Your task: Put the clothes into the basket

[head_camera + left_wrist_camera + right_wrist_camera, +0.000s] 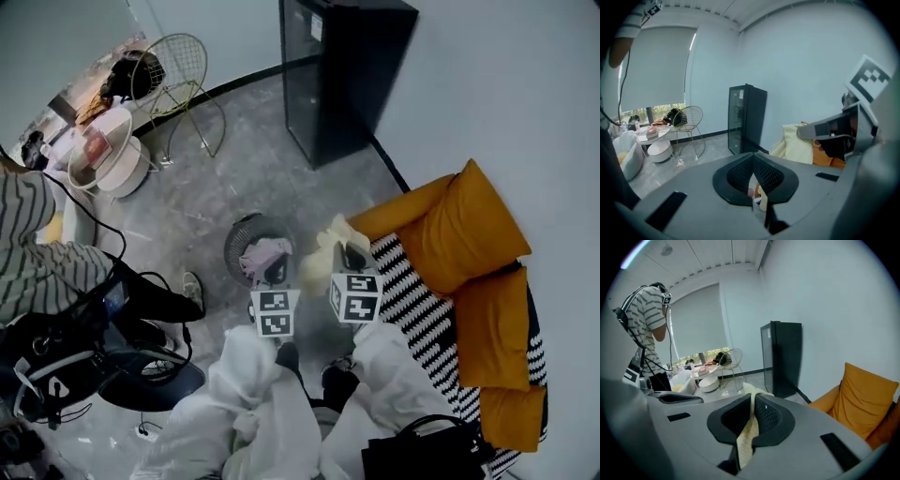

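Observation:
A dark round basket (pixel 238 236) stands on the grey floor with a pink garment (pixel 263 253) inside. My right gripper (pixel 352 255) (pixel 752 401) is shut on a pale yellow cloth (pixel 322 255) (pixel 749 437), which hangs between its pads just right of the basket. In the left gripper view the same cloth (pixel 793 143) drapes under the right gripper's body. My left gripper (pixel 277 274) (pixel 753 161) hovers over the basket's near rim with its jaws together. Only a sliver of pink and yellow shows below them, and no cloth is clearly pinched.
An orange-cushioned sofa (pixel 469 234) with a black-and-white zigzag throw (pixel 422 309) fills the right. A black cabinet (pixel 342 70) stands behind the basket. A wire chair (pixel 183 80) and white round table (pixel 108 150) are far left. A person in a striped top (pixel 28 244) and cables are at the left.

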Demonstrator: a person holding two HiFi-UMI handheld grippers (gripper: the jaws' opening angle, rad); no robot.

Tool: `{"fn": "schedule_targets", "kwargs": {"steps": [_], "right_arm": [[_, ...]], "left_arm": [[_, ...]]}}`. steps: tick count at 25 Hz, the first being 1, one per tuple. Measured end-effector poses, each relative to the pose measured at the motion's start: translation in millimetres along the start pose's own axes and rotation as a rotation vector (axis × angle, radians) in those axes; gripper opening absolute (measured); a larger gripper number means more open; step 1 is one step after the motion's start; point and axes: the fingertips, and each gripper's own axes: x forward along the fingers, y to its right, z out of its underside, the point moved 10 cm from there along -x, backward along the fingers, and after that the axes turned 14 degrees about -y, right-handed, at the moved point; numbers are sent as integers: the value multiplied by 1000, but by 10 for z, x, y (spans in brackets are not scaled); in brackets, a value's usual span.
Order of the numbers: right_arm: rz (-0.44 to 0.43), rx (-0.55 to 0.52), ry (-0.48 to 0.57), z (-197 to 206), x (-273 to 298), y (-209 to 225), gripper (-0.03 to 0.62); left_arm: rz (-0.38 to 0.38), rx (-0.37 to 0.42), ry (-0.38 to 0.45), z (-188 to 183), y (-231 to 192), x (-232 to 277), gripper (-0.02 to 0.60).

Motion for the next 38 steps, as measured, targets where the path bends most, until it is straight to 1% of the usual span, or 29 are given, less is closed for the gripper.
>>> {"fn": "schedule_targets", "kwargs": {"steps": [5, 9, 12, 14, 16, 20, 22, 27, 31, 34, 38], "right_arm": [[-62, -58, 7, -152, 3, -537, 31], [-131, -100, -4, -302, 185, -853, 31], [-183, -127, -14, -449, 536, -1031, 31], [-209, -131, -26, -514, 837, -1109, 31], [-229, -137, -46, -524, 1021, -1248, 31], [-256, -157, -87, -464, 969, -1644, 31], [-267, -159, -99, -450, 1060, -1765, 31], [-277, -136, -145, -390, 1715, -1870, 31], [-281, -111, -199, -140, 2098, -1937, 31], [-303, -74, -220, 50, 2385, -1915, 31], [-323, -34, -252, 213, 2651, -1855, 31]], "left_arm": [[-77, -89, 24, 198, -461, -404, 5], [-152, -155, 14, 313, -785, -541, 6], [-207, -203, 5, 325, -1084, -420, 5], [-231, -221, -1, 316, -1285, -251, 6], [-249, -236, -10, 349, -1464, -206, 5], [-260, -263, -34, 494, -1689, -478, 5], [-263, -266, -46, 532, -1795, -481, 6], [-249, -253, -56, 569, -2100, -79, 6], [-231, -250, -88, 742, -2269, 195, 6], [-217, -253, -110, 870, -2354, 469, 5], [-202, -275, -136, 994, -2422, 740, 5]]}}
